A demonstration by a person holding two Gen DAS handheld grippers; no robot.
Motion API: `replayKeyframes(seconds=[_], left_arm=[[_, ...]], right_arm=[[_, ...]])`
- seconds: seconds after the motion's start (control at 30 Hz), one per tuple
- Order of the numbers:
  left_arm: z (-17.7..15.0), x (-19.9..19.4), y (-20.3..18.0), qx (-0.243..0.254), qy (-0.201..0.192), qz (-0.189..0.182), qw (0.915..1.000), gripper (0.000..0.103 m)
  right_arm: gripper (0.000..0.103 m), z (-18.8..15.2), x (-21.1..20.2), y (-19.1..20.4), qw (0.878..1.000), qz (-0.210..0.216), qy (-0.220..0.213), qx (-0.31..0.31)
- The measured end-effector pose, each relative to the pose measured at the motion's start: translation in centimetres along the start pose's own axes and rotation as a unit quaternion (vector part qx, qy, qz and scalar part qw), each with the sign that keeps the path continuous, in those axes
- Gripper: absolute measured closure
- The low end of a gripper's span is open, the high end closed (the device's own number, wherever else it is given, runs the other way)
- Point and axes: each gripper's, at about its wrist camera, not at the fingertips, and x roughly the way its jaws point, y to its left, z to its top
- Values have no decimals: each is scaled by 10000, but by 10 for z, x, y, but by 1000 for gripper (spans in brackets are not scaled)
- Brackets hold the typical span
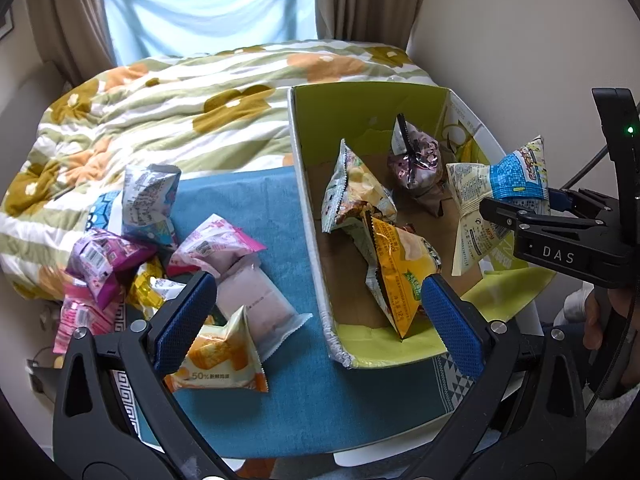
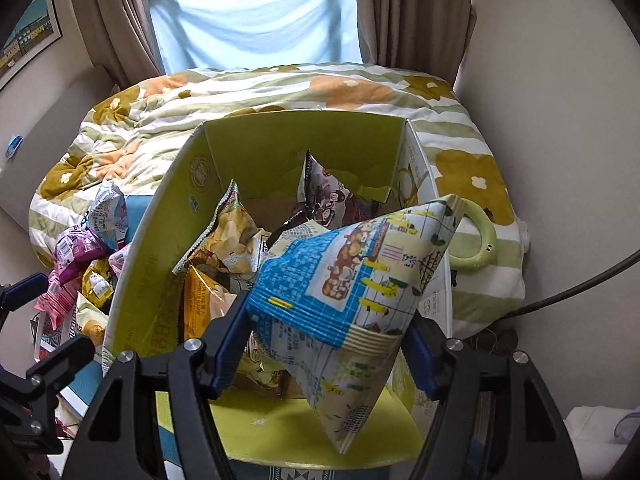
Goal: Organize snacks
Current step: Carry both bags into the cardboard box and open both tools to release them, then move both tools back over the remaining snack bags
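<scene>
Daylight from a curtained window falls on a flower-patterned quilt [image 1: 168,120], and in front of it a teal cloth [image 1: 296,392] covers the worktop. On the cloth stands an open yellow-green cardboard box [image 1: 304,184] already holding several crinkly snack bags. The right gripper [image 2: 320,344] has its jaws closed on the blue-and-cream printed snack packet [image 2: 360,288], pinched at its lower seam, with the packet's long axis slanting up and away towards the box's right wall. In the left wrist view the same packet [image 1: 496,188] hangs over the box's right side, above the bags inside, so the drop appears to lie straight below it. The left gripper [image 1: 316,312] hovers with jaws spread wide and nothing held, nearer the loose pile of pink, purple and yellow snack packets [image 1: 160,256] lying left of the box, likely its next pick.
</scene>
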Motion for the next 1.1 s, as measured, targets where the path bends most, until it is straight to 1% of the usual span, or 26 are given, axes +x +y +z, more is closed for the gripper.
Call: replayKeyframes(seconds=[0.13, 0.17, 0.23, 0.27, 0.3, 0.37, 0.47, 0.53, 0.7, 0.8, 0.93, 1.1], left_arm=[[-4, 2, 3, -38, 43, -20, 10000, 2], [-6, 3, 3, -44, 51, -28, 10000, 2], [-9, 2, 3, -47, 64, -37, 10000, 2], [-11, 2, 2, -50, 68, -36, 10000, 2], [-12, 2, 2, -58, 72, -37, 10000, 2], [-15, 1, 2, -78, 74, -49, 9999, 2], [-19, -1, 1, -111, 53, -58, 9999, 2], [-20, -4, 1, -139, 12, -62, 9999, 2], [-20, -19, -2, -216, -149, -1, 9997, 2], [-21, -30, -2, -286, -243, 71, 9993, 2], [-26, -45, 2, -440, -330, 185, 9983, 2], [-43, -66, 15, -657, -409, 428, 9961, 2]], right_arm=[[37, -4, 1, 1, 10000, -93, -7, -3], [33, -6, 1, 0, 9999, -102, -30, 31], [19, -9, -2, -3, 9998, -80, -121, 114], [7, -12, -4, -5, 9997, -77, -202, 137], [2, -15, -8, -5, 9994, -79, -300, 146], [1, -21, -14, -5, 9990, -76, -431, 127], [1, -28, -18, -7, 9988, -120, -454, 140], [1, -32, -22, -8, 9988, -22, -464, 165], [1, -36, -36, -12, 9986, 36, -482, 194], [1, -36, -48, -13, 9979, 95, -622, 177], [1, -33, -65, -12, 9959, 298, -846, 71], [1, -27, -79, -1, 9924, 721, -991, -65]])
